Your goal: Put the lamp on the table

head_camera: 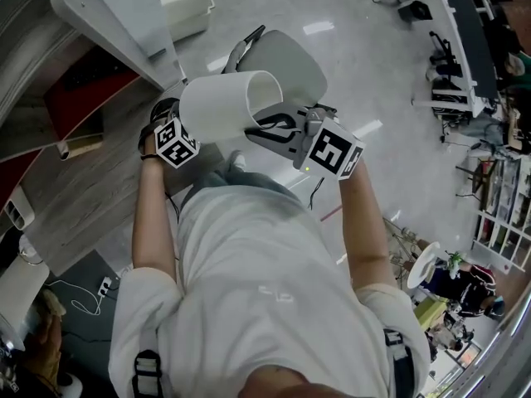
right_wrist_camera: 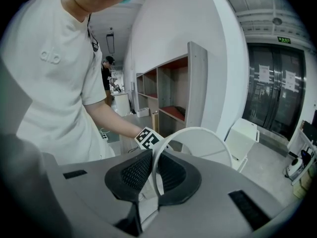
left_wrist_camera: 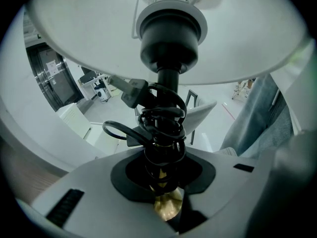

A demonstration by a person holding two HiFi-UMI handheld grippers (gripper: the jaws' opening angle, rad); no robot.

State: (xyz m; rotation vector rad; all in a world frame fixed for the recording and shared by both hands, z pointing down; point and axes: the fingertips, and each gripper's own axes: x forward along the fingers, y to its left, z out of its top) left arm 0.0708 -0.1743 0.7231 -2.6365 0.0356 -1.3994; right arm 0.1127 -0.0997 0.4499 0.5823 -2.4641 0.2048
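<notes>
- The head view looks bright and even to me. Overhead lights glare as white streaks on the glossy floor [head_camera: 319,28] near 12 o'clock.
- The lampshade [head_camera: 217,106] is almost washed out, with soft shade inside its mouth.
- In the left gripper view, the lamp [left_wrist_camera: 168,81] stem is crisp and dark, while the left claw [left_wrist_camera: 166,177] at 6 o'clock is soft.
- In the right gripper view, the glass doors [right_wrist_camera: 275,90] at 3 o'clock are dark, and the right claw [right_wrist_camera: 154,171] is blurred.
- Both gripper views bow strongly and go black at the corners.
</notes>
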